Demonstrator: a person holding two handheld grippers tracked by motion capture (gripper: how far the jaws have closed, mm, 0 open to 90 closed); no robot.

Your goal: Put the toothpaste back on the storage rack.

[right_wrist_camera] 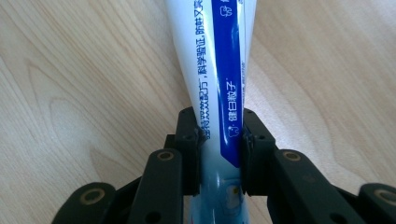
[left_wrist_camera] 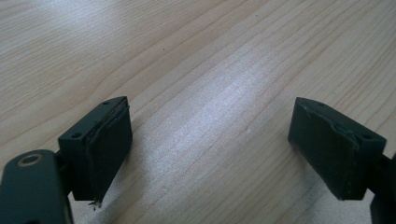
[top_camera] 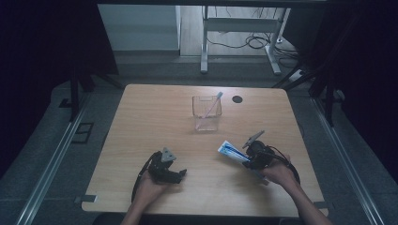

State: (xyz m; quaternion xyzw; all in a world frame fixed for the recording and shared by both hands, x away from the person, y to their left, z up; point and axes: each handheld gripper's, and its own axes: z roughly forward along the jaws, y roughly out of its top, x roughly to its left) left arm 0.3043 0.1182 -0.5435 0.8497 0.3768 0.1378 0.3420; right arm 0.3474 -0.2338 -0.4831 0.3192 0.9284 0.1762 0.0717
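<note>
So the table [top_camera: 155,117] has a clear cup [top_camera: 206,114] standing around the middle, toward the far side, with a toothbrush [top_camera: 215,103] leaning inside it. Nearer the person and to the right, the toothpaste tube [top_camera: 232,153] sits between the right gripper [top_camera: 253,157] jaws. The left gripper [top_camera: 180,174] sits well to the left, near the front edge.

A white-and-blue toothpaste tube [right_wrist_camera: 219,70] lies slanted at the table's near right, clamped near one end, its flat end pointing far-left.
</note>
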